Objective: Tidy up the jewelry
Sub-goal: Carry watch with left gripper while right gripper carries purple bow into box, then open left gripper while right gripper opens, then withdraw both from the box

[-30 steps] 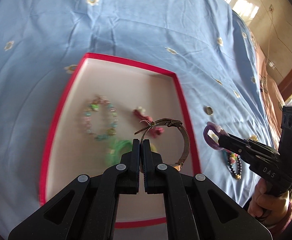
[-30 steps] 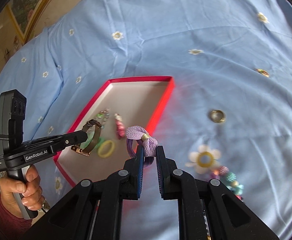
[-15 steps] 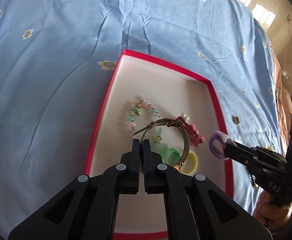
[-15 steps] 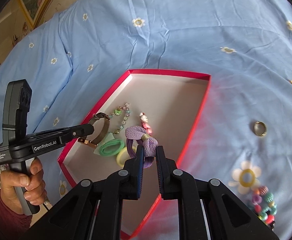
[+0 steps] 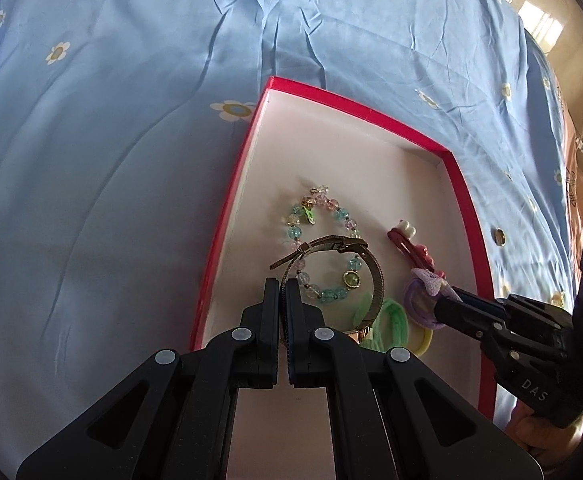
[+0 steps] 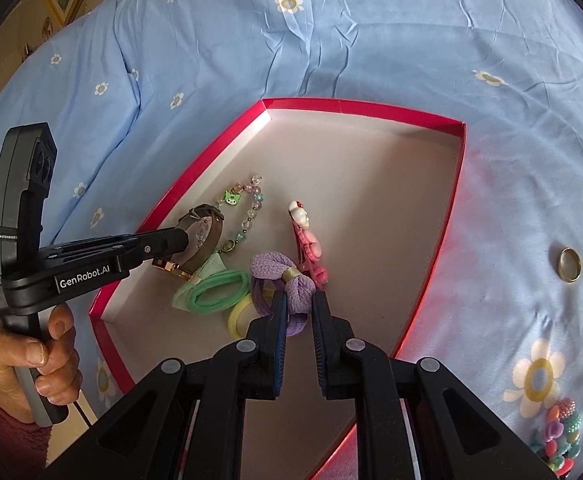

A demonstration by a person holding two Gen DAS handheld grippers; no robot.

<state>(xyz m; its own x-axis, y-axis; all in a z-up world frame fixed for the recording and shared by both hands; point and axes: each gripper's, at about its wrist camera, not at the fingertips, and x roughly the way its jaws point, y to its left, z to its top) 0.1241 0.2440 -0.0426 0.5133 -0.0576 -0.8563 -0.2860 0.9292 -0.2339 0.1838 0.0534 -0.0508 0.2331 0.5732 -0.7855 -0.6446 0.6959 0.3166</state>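
Jewelry being gathered in red-rimmed white cardboard box (image 6: 457, 168): left gripper (image 5: 282, 300) clamps bronze mesh watch (image 5: 375, 280), right gripper (image 6: 296, 312) pinches purple fabric hair tie (image 6: 291, 280), both poised over box for release.

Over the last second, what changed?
Both grippers came in over the red box: the left gripper carrying the watch, the right gripper the purple hair tie, which started above the sheet. Both grips unchanged; items in the box and gold ring unmoved.
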